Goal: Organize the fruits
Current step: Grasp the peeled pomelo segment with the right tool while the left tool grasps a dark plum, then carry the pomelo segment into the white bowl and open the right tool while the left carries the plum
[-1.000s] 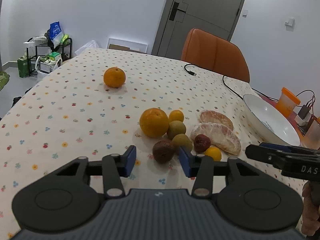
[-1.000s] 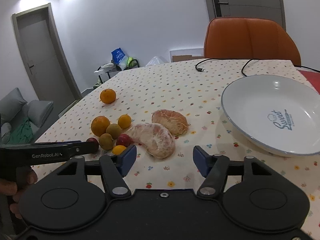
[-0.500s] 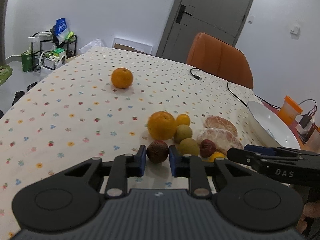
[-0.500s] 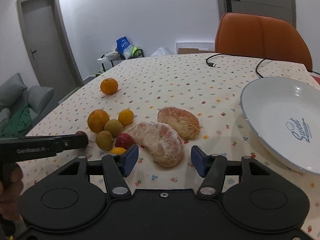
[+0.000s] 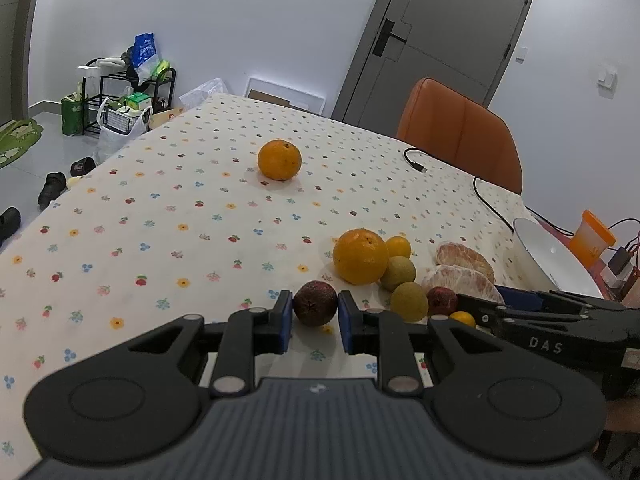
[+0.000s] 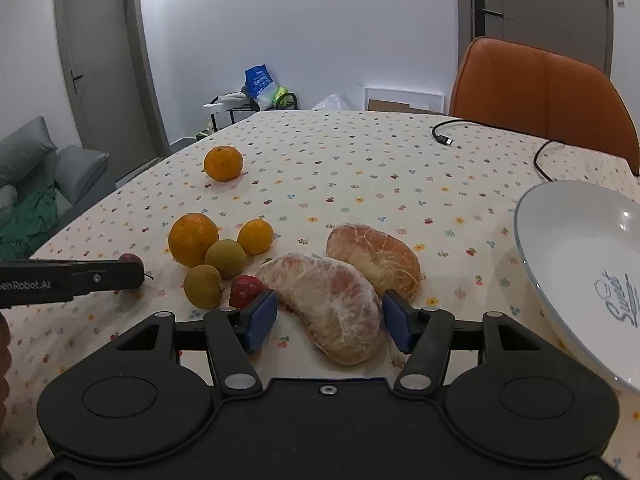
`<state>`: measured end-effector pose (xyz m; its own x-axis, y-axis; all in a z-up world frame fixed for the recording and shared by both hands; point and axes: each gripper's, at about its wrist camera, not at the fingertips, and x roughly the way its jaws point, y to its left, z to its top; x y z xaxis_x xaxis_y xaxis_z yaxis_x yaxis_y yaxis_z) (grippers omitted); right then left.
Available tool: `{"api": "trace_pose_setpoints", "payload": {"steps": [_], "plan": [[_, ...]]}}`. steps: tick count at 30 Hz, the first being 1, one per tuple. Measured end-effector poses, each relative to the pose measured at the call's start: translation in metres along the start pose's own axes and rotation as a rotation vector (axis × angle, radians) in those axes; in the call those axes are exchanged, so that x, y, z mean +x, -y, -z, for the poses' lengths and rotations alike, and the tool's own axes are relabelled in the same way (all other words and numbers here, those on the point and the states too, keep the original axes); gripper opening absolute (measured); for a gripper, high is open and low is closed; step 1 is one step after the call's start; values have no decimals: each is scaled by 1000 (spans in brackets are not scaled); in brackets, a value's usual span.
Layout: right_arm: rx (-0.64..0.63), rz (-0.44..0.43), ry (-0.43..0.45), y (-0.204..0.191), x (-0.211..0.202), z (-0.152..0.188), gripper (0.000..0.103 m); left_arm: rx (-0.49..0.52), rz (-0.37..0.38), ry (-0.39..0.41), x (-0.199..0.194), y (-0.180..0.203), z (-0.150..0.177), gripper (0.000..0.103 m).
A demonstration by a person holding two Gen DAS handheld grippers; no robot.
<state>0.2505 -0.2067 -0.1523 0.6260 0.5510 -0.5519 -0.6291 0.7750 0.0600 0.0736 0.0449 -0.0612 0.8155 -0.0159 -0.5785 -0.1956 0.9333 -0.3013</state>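
Closing over the last second, the left gripper now has its blue jaws drawn in from wide apart until they sit against both sides of the dark passion fruit, which rests on the counter just left of the fruit cluster, toward the near edge. The jaws look narrowed to the fruit's width; whether they press firmly or only touch cannot be told. I judge the grasp is made and the lift not yet begun, since the fruit appears to sit on the cloth.

The right gripper has moved forward too: its jaws, wide open and holding nothing, now stand on either side of the near end of the peeled pomelo segment, close to it but not visibly touching. A second pomelo segment lies just behind, touching the first.

The rest of the cluster lies where it was: the large orange, a small orange, two greenish-brown fruits and a small red fruit packed together. A lone orange sits well apart toward the far edge. The white plate at the right edge is bare, so no fruit is sorted onto it yet.
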Motion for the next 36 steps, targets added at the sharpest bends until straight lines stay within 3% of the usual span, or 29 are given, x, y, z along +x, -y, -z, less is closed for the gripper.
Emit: {"api": "trace_pose_setpoints", "payload": {"steps": [2,7,18,36], "plan": [[-19,9,2,-2,1,1,57,-2,-1,-2,-1,-1,1,23],[-23,26,21,0,-5,6,42,3,5,-1,0,1,1,23],[49,3,48,11,-30,16,40,35,35,7,-4,19,0,23],[129,30,171,42,-74,17,37,150,101,26,-4,70,-9,23]]}}
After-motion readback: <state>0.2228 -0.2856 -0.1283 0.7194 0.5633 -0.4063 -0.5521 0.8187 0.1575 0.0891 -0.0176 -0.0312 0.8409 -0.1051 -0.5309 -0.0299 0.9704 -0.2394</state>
